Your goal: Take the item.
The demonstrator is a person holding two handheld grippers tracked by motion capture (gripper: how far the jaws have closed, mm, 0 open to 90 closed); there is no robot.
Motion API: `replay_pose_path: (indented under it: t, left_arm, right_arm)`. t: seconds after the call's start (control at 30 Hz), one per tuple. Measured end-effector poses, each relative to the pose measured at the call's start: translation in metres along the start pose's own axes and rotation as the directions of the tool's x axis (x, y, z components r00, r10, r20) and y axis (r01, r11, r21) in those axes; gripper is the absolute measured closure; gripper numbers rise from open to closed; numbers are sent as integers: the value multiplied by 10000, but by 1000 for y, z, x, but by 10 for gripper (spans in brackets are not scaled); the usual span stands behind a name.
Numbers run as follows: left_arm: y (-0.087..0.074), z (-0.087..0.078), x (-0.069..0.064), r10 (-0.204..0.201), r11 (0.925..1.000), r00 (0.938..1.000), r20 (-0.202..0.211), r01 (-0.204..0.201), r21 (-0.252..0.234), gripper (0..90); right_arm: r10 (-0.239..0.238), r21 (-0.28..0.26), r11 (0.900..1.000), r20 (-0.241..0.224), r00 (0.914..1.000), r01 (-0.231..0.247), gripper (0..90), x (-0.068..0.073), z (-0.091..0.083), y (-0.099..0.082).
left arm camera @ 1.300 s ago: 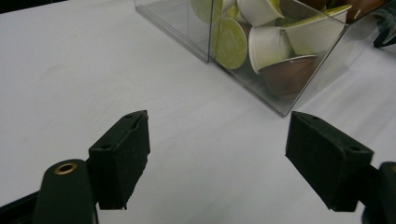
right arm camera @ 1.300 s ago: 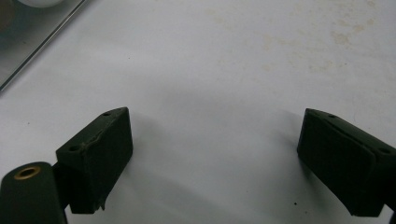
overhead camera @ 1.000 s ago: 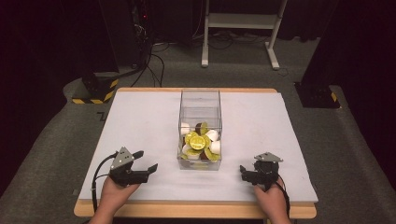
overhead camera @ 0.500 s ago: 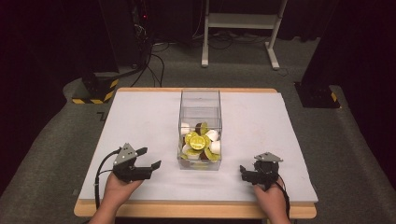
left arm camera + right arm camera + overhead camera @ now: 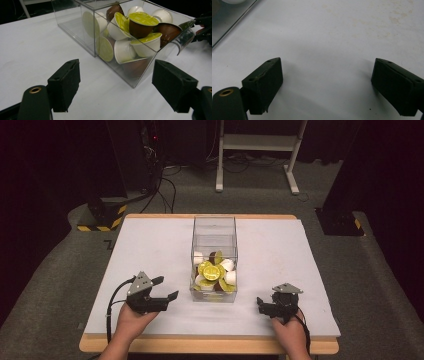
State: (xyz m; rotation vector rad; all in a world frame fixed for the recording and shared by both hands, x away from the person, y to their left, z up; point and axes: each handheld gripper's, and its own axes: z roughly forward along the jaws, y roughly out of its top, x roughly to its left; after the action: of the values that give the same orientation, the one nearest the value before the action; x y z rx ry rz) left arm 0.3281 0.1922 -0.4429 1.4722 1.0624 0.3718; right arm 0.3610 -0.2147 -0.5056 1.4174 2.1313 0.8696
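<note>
A clear plastic box (image 5: 214, 236) stands in the middle of the white table (image 5: 150, 245), with several coffee capsules (image 5: 214, 271) piled at its near end. In the left gripper view the capsules (image 5: 136, 27) are yellow-lidded, white and brown. My left gripper (image 5: 166, 288) is held left of the box, open and empty, pointing at the box's near corner (image 5: 135, 83). Its jaws stand wide apart. My right gripper (image 5: 260, 306) rests low on the table right of the box, open, with bare table (image 5: 327, 62) between its jaws.
Both hands hold the grippers near the table's wooden front edge (image 5: 200, 345). Behind the table, on the grey floor, are black equipment with cables (image 5: 160, 180), a white stand (image 5: 260, 150) and yellow-black striped bases (image 5: 102, 217).
My left gripper has lifted slightly and moved right, toward the box. The right gripper has stayed in place.
</note>
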Motion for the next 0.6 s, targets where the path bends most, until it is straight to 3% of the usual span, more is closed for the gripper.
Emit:
replay_pose_path:
  t: [0.27, 0.6]
  left_arm:
    - [7, 7, -6, -66, 10000, 9998, 184, 66, -23, 229]
    - [14, 18, -13, 165, 9999, 9992, 353, -166, 33, 230]
  right_arm:
    - [-7, -3, 10000, 4, 10000, 7, 101, 0, 0, 0]
    - [-9, -3, 10000, 4, 10000, 9, 101, 0, 0, 0]
